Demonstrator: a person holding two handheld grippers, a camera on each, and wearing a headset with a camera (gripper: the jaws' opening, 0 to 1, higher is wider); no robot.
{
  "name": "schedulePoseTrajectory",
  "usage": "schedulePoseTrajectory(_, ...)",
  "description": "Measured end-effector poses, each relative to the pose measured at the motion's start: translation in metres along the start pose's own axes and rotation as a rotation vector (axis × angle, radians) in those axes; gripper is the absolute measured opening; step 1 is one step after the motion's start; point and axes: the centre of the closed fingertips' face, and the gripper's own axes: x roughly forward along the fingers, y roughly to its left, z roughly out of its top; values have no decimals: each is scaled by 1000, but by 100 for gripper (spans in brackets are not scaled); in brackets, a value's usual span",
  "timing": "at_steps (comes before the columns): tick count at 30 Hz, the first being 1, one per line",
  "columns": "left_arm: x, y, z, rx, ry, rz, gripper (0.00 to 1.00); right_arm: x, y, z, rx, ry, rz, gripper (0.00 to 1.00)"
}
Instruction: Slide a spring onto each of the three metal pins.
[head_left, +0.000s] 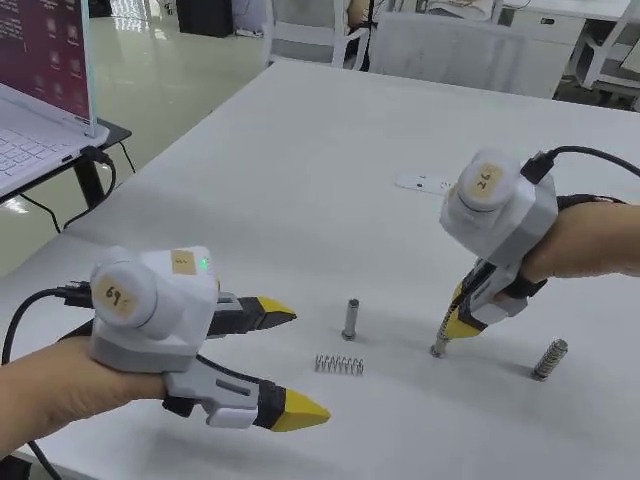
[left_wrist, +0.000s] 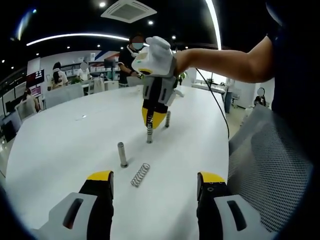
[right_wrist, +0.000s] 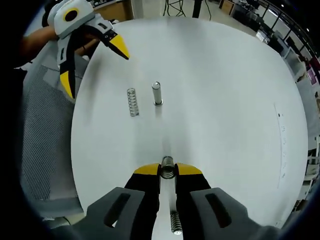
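The right tool is in the right half of the head view, tipped down. Its two yellow-tipped jaws are pinched tight on a small silver wire spring. The bottom of that spring sits over the top of a short grey metal pin. The pin stands on the white worktop, a little below the middle of the frame. I think the spring is only part of the way down the pin.

To do this step well, hold the spring straight up, in line with the pin. Push down slowly and softly. Do not squeeze so hard that the wire bends. If the spring sticks, a tiny wiggle should free it. The pin looks like it just stands there, so a push from the side could knock it over. Let go only when the spring rests low on the pin.

The left tool is in the lower left of the head view. Its jaws are wide apart and it holds nothing. Just in front of it, a second silver spring lies flat on the worktop. A bare grey pin stands just above that spring in the frame. That pair looks like the next job. At the lower right, a third pin already has a spring on it.
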Motion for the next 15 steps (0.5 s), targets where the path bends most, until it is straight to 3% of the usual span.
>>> schedulePoseTrajectory(15, 1, -1, 0, 0, 2, -4, 62, 15, 2, -3, 4, 17, 2, 9)
